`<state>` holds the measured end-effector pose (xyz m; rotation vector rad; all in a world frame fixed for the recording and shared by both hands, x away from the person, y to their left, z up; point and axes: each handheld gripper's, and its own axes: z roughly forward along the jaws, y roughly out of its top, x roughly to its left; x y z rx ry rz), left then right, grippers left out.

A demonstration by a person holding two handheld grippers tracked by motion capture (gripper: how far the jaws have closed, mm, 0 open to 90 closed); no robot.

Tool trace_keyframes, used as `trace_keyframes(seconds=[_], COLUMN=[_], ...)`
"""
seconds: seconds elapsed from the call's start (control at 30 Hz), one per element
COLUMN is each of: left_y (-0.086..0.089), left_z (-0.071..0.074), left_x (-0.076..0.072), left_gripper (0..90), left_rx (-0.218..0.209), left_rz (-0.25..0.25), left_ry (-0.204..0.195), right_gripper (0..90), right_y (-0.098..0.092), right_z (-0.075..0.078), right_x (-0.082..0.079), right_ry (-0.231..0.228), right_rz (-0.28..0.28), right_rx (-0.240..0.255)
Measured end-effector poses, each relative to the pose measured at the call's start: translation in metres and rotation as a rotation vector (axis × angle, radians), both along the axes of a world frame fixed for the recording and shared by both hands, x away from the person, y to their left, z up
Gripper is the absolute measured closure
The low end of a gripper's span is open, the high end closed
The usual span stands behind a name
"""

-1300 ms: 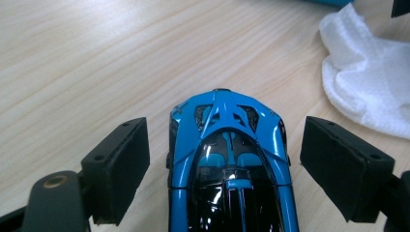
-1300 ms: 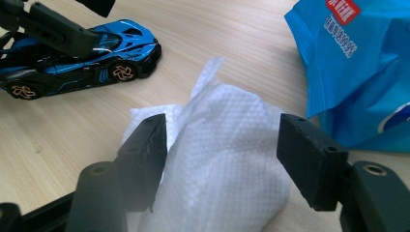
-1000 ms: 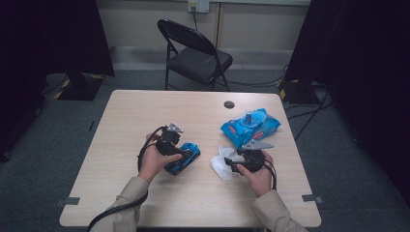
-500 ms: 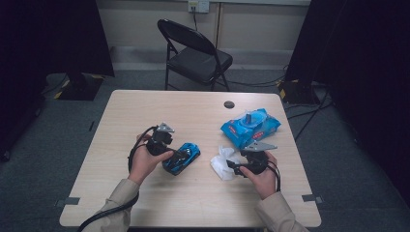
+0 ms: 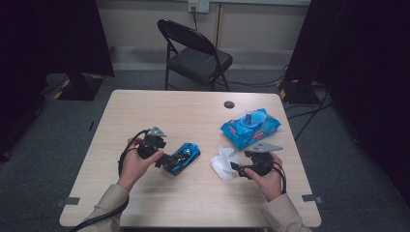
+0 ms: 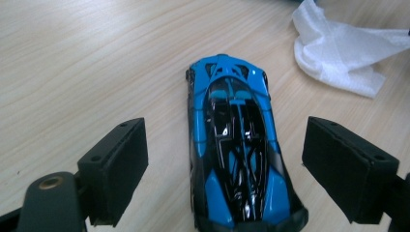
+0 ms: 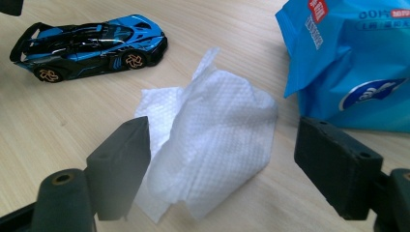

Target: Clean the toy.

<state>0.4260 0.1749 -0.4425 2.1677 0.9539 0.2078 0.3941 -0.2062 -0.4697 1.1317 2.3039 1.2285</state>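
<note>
A blue and black toy car (image 5: 184, 156) (image 6: 232, 145) stands on the wooden table (image 5: 193, 116), left of centre. My left gripper (image 5: 165, 159) (image 6: 227, 133) is open just behind it, its jaws wide on either side of the car's rear and clear of it. A crumpled white wipe (image 5: 222, 162) (image 7: 212, 140) lies right of the car (image 7: 92, 43). My right gripper (image 5: 236, 168) (image 7: 222, 133) is open around the wipe; its jaws have just been opening, and the wipe rests loose on the table between them.
A blue pack of wet wipes (image 5: 250, 126) (image 7: 353, 63) lies behind the wipe, its lid flap raised. A small black disc (image 5: 229, 104) sits near the table's far edge. A black folding chair (image 5: 193, 53) stands beyond the table, with cables on the floor at right.
My left hand has drawn back to the left, away from the car, which stays put. The right gripper's jaws stand wider around the wipe.
</note>
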Motion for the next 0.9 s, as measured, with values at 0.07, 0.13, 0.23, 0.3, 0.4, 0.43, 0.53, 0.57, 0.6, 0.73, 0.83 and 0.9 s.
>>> trace_keyframes(seconds=[0.07, 0.13, 0.23, 0.3, 0.4, 0.43, 0.53, 0.57, 0.6, 0.73, 0.83, 0.9], left_y=[0.002, 0.008, 0.012, 0.014, 0.019, 0.021, 0.023, 0.027, 0.028, 0.035, 0.040, 0.043], left_z=[-0.001, -0.002, -0.003, -0.004, -0.004, -0.004, -0.004, -0.004, -0.005, -0.009, -0.013, -0.015], left_x=[-0.001, -0.003, -0.008, -0.010, -0.013, -0.014, -0.015, -0.018, -0.019, -0.023, -0.026, -0.028], left_gripper=[16.2, 16.2, 16.2, 16.2, 16.2, 16.2, 16.2, 16.2, 16.2, 16.2, 16.2, 16.2], left_rx=[0.001, 0.001, 0.009, 0.007, 0.005, 0.005, 0.002, -0.004, -0.002, 0.001, 0.003, -0.002], left_rz=[0.007, 0.013, 0.004, 0.007, 0.009, 0.007, 0.011, 0.009, 0.006, 0.010, 0.013, 0.022], left_ry=[0.000, 0.009, 0.008, 0.008, 0.009, 0.011, 0.010, 0.010, 0.011, 0.015, 0.023, 0.030], right_gripper=[18.7, 18.4, 17.4, 16.9, 16.5, 16.5, 16.5, 16.4, 16.4, 16.5, 16.5, 16.5], right_y=[-0.003, -0.005, -0.008, -0.010, -0.012, -0.013, -0.016, -0.018, -0.019, -0.024, -0.026, -0.027], right_z=[0.000, 0.000, -0.001, -0.001, -0.001, -0.001, 0.000, 0.000, -0.001, -0.003, -0.005, -0.005], right_x=[0.000, 0.000, -0.002, -0.002, -0.004, -0.004, -0.005, -0.006, -0.007, -0.009, -0.011, -0.013], right_ry=[0.004, 0.003, 0.003, 0.005, 0.015, 0.015, 0.013, 0.013, 0.011, 0.016, 0.016, 0.015], right_rz=[0.005, 0.005, 0.003, 0.012, 0.013, 0.014, 0.011, 0.010, 0.007, 0.002, 0.003, 0.006], right_rx=[0.007, 0.013, 0.023, 0.018, 0.021, 0.020, 0.020, 0.018, 0.016, 0.007, -0.002, -0.010])
